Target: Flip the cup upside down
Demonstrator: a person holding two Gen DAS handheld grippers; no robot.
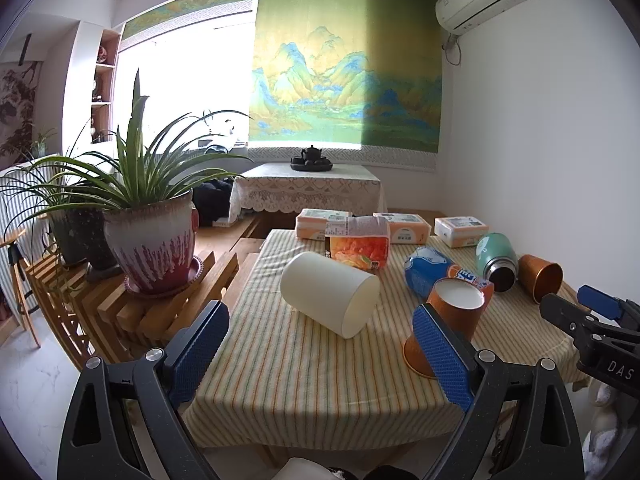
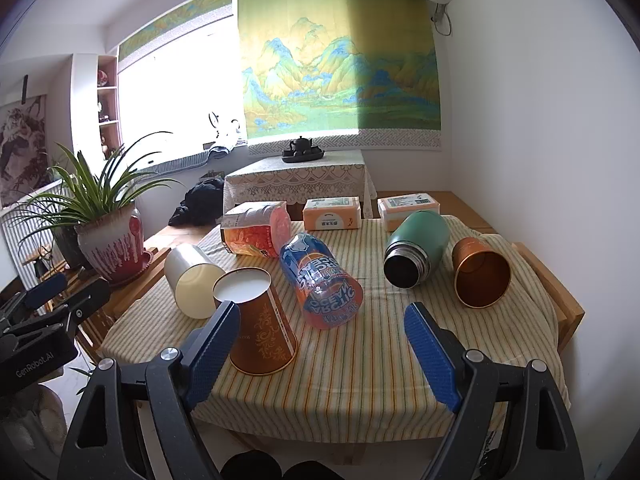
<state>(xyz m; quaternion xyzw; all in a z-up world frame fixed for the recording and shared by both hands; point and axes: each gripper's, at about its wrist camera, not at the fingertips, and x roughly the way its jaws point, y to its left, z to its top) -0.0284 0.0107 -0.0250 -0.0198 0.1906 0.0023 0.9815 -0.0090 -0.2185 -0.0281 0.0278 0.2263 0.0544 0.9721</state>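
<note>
An orange paper cup [image 2: 260, 320] stands upside down on the striped tablecloth, white base up; it also shows in the left wrist view [image 1: 452, 316]. A white cup [image 1: 330, 294] lies on its side, also in the right wrist view [image 2: 194, 284]. A copper cup [image 2: 480, 276] lies on its side at the right, also in the left wrist view [image 1: 540, 276]. My left gripper [image 1: 320, 356] is open and empty, in front of the white cup. My right gripper [image 2: 324, 356] is open and empty near the table's front edge, its left finger close beside the orange cup.
A blue-orange bottle [image 2: 320, 280], a green flask [image 2: 416, 248], a snack bag [image 2: 256, 236] and tissue packs [image 2: 332, 212] lie on the table [image 2: 360, 380]. A potted plant [image 1: 152, 240] stands on a wooden rack to the left. A wall is on the right.
</note>
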